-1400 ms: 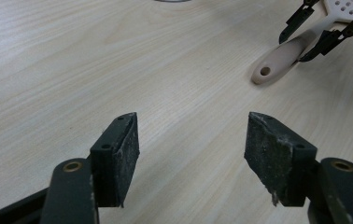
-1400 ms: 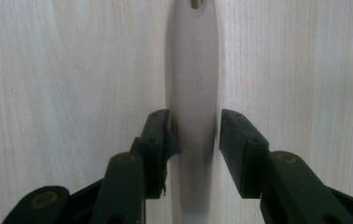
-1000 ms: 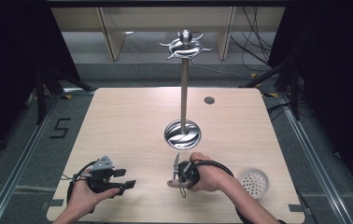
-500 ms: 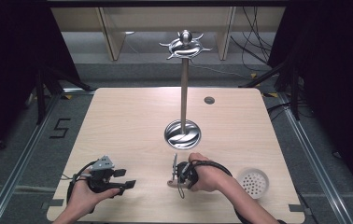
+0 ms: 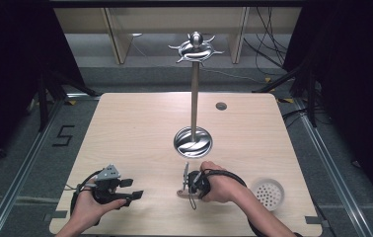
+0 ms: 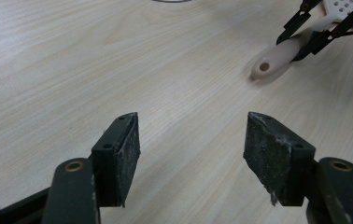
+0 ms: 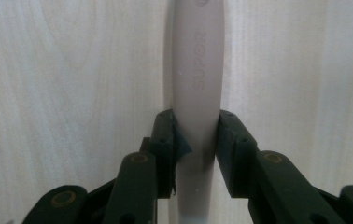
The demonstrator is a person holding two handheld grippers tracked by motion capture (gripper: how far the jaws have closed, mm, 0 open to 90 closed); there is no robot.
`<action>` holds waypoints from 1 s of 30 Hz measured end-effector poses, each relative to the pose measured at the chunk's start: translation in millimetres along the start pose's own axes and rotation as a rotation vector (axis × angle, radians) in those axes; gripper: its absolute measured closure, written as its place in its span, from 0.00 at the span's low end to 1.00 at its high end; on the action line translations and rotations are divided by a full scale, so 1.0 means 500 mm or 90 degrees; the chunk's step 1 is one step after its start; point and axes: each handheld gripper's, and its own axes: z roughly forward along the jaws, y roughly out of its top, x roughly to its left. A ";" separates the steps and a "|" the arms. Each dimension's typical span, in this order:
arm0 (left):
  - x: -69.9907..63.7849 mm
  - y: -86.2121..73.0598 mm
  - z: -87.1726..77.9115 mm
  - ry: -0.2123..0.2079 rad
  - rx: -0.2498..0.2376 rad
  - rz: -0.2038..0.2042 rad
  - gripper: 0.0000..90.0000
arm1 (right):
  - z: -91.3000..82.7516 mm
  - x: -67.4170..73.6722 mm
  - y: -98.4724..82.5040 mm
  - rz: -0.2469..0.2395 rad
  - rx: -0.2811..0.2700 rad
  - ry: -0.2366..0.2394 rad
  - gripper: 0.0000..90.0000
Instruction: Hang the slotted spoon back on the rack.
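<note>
On the table, right gripper [image 7: 195,140] around handle [image 7: 198,70]

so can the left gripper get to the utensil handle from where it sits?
Probably yes. The left gripper is open and empty, with bare table between it and the handle. But the right gripper already clamps that handle, so only the free end looks reachable.

Left gripper [image 5: 125,190] rests low with jaws spread wide; right gripper [image 5: 187,180] is clamped, jaws nearly together.
</note>
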 end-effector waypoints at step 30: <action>0.001 -0.001 0.003 -0.006 -0.001 -0.006 0.39 | -0.123 -0.002 -0.116 0.142 -0.242 -0.144 0.78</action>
